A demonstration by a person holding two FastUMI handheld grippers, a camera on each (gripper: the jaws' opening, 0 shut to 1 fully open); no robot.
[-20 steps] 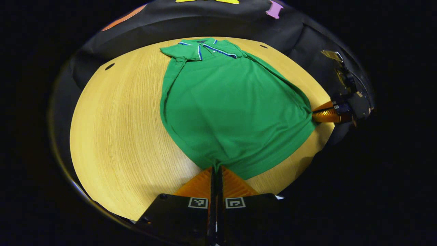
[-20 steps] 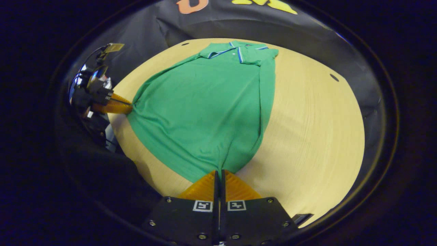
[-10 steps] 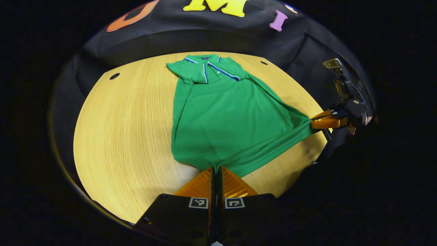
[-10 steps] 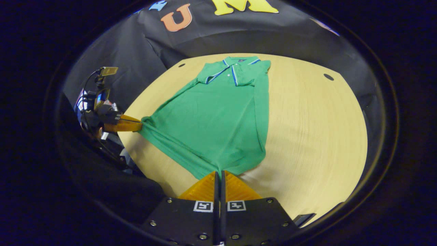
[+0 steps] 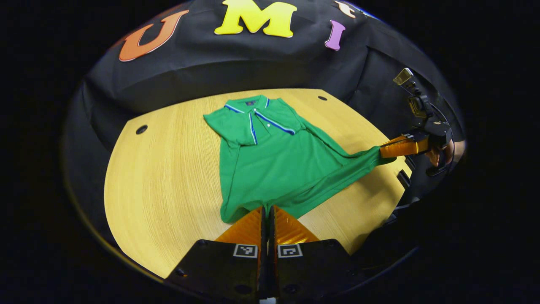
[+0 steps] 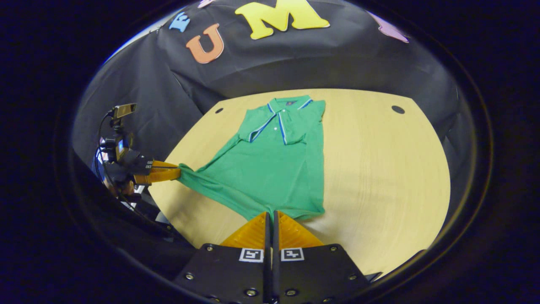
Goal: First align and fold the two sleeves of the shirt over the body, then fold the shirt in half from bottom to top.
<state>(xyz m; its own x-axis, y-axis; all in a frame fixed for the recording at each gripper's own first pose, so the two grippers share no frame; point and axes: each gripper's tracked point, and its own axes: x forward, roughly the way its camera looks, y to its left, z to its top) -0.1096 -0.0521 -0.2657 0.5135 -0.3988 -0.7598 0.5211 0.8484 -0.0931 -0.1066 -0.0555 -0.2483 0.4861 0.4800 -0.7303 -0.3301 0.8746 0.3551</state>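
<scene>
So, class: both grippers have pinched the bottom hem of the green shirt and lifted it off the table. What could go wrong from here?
1. Each gripper, left and right, pinches only a small bit of the shirt, so the hem could slip free.
2. The hem sags between the grips, so the fold may land creased.
3. Pulling could drag the collar along the table.

No legible text, brand name or number appears. Square black-and-white coded markers sit in a pair on the left gripper (image 5: 267,210) body, and a like pair on the right gripper (image 6: 271,214) body; they are patterns, not readable characters. A small dark tag inside the shirt (image 5: 270,169) collar is too small to read.
</scene>
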